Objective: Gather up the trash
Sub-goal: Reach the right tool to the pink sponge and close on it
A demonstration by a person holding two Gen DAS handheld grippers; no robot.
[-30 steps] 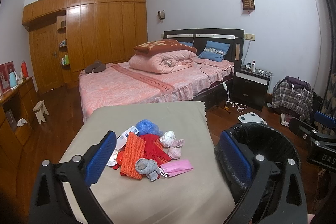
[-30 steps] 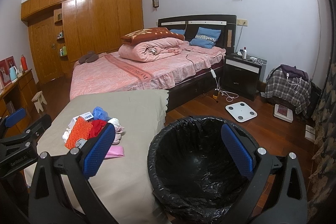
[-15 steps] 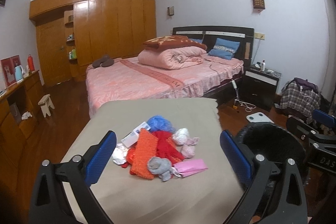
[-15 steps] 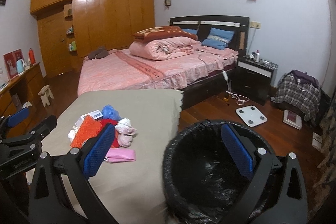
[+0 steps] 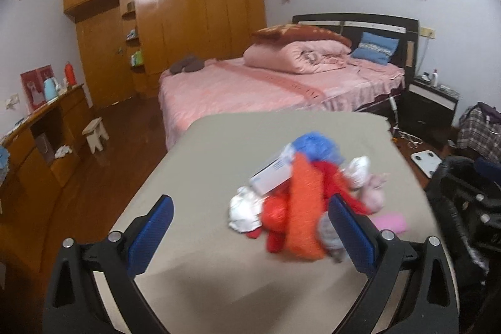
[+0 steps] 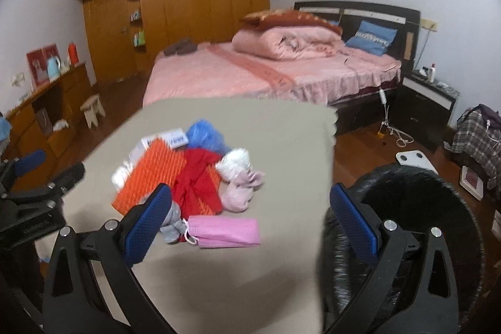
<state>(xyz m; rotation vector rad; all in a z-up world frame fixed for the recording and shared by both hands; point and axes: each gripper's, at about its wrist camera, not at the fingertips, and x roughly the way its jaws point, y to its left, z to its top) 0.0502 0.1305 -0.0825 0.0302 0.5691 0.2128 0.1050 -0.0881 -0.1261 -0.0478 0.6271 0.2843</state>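
A heap of trash lies on the beige table [image 5: 203, 158] [image 6: 281, 140]: an orange foam net [image 5: 305, 205] [image 6: 150, 174], red wrapping [image 6: 197, 183], a blue plastic wad [image 5: 316, 146] [image 6: 205, 136], a white carton [image 5: 271, 172], white and pink tissues [image 6: 239, 177] and a pink face mask [image 6: 228, 232]. My left gripper [image 5: 250, 235] stands open just short of the heap, its right finger overlapping the heap's near right edge. My right gripper [image 6: 250, 227] is open, low over the mask. A black-lined bin [image 6: 416, 227] [image 5: 463, 199] stands right of the table.
A pink bed [image 5: 266, 83] lies beyond the table, a dark nightstand [image 5: 432, 102] to its right. A wooden wardrobe [image 5: 188, 11] fills the back wall, a low cabinet [image 5: 40, 140] and small stool [image 5: 95, 133] stand left. A white scale [image 6: 413, 160] and a plaid bag [image 6: 479, 133] sit on the floor.
Both grippers have swung left and moved in toward the table; the heap looks larger and the bin has slid to the right edge of each view. Both stay open.
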